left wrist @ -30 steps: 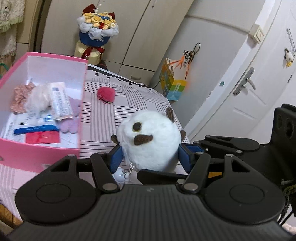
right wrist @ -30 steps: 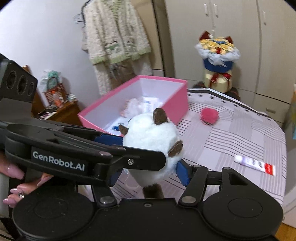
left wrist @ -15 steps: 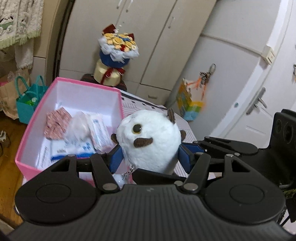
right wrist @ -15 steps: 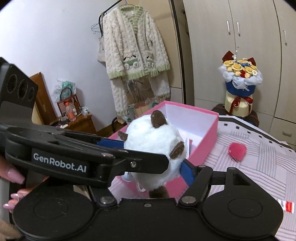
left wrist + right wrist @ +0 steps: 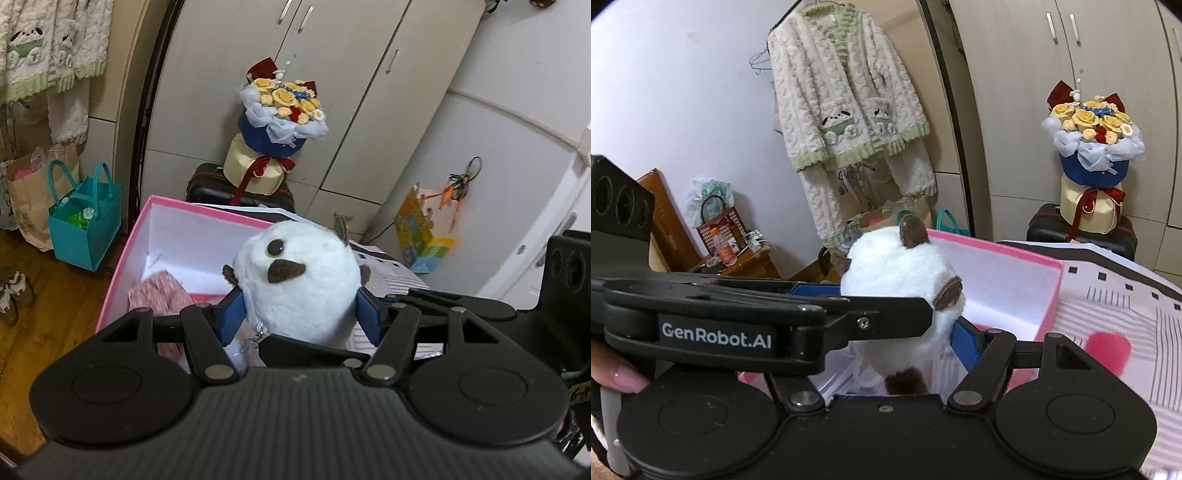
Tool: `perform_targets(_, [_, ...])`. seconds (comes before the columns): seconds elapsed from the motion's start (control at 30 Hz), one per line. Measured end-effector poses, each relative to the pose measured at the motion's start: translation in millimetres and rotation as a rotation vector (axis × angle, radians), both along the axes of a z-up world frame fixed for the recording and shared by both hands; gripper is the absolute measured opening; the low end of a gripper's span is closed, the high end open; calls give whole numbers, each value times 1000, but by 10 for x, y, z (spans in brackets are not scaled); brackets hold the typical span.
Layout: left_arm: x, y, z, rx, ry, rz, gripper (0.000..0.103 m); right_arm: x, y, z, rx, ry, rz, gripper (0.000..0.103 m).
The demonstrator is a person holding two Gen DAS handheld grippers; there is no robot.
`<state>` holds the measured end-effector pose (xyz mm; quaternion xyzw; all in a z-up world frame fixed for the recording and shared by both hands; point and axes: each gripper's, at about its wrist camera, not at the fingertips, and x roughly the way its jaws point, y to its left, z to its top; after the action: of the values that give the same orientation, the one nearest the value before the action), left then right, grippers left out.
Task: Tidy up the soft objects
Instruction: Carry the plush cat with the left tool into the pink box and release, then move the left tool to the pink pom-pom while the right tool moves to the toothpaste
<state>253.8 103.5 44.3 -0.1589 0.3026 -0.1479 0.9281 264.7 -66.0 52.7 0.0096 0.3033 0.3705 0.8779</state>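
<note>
Both tongs have swung the white plush toy (image 5: 299,284) off the striped tabletop (image 5: 1115,314) and over the pink box (image 5: 192,236), which now sits right beneath it. Left tongs (image 5: 300,314) are clenched on the plush, blue pads pressing either flank. Right tongs (image 5: 905,317) flank it too from the other side, and their jaws have just been opening with the toy between them; whether the pads bear on it now, I can't tell. The box's open interior lies straight below and slightly ahead of the toy, so the left hand looks best placed to lower it in. A pink pom-pom (image 5: 1108,347) waits near the box's outer wall.
</note>
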Motion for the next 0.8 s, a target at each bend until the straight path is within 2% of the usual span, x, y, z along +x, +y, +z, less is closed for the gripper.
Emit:
perform_targets(0.2, [445,74,-167,23,68,-35,62,408,58,-203,-4,75,-11,75])
perform_targets(0.37, [556,97,-316,35,81,2,66,501,128,-314,-58,42,-31,75])
perform_targets(0.47, [511,73,-341,136,23,63,78,455,85,-317,-78,11,-53,75])
perform_targets(0.53, [442,75,-332,202,-6,96,78,401,42,-310,-92,-2,-64,75])
perform_targets(0.67, [252,148,-256,196,-18,74,78,253,-48,-269,-109,-24,-64,76])
perform_targets(0.8, [-60,166,-110,226,-75,58,78,-7,-188,-157,-111,-80,-60,76])
